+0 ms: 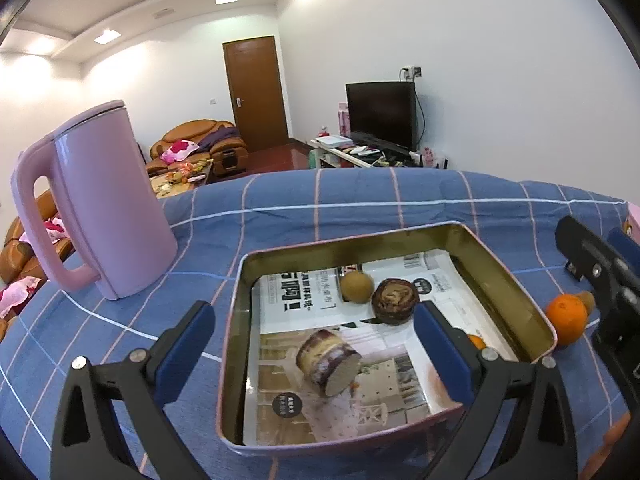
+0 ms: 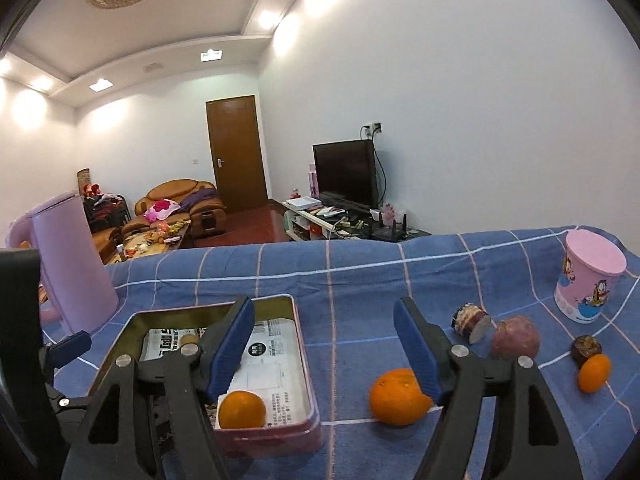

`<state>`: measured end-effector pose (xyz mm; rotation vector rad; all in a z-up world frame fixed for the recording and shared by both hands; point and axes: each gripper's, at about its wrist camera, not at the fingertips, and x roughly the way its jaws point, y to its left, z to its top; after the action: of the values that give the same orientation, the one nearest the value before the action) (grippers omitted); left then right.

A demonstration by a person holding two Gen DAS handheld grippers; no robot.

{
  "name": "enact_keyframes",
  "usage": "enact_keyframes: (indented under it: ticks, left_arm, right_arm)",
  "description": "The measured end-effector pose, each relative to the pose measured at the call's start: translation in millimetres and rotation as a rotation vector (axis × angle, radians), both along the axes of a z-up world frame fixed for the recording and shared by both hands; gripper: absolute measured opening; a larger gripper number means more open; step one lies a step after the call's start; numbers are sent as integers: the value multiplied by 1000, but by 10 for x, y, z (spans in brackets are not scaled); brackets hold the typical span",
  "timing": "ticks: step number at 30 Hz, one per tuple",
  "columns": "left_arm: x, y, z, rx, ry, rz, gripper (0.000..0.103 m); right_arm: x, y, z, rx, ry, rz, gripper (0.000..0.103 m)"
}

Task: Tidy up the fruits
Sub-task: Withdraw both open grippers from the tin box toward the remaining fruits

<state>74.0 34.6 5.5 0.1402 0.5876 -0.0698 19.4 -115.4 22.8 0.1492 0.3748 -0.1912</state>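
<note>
A pink metal tin [image 1: 504, 276] [image 2: 308, 364] lined with printed paper sits on the blue checked cloth. In it lie a cut purple yam piece [image 1: 328, 362], a dark round fruit [image 1: 395, 301], a brown kiwi [image 1: 357, 287] and an orange [image 2: 242, 410]. My left gripper [image 1: 316, 356] is open and empty above the tin. My right gripper [image 2: 324, 354] is open and empty, with an orange [image 2: 394, 398] on the cloth by its right finger [image 2: 416, 350]. That orange also shows in the left wrist view [image 1: 566, 320]. Further right lie a yam piece [image 2: 472, 319], a purple round fruit [image 2: 514, 338], a dark fruit [image 2: 586, 347] and a small orange [image 2: 595, 373].
A pink kettle [image 1: 100, 208] [image 2: 68, 264] stands left of the tin. A pink cartoon cup [image 2: 588, 276] stands at the far right of the table. The table's far edge runs behind them, with a sofa, door and TV beyond.
</note>
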Motion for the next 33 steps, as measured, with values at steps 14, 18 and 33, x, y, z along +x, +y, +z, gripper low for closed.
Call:
enact_keyframes:
  ticks: [14,18,33]
  left_arm:
    - [-148,-97,-6,4,-14,-10,102]
    - [-217,-144,11,17,-32,-15,102]
    - [-409,-227,-6,20,-14,-7,103]
  right_arm:
    - [-197,-108,-49,-3,39,-44,74]
    - [-268,-121,-45,-10,45,-42,74]
    - [-485,-250,-40,15,69,-44,74]
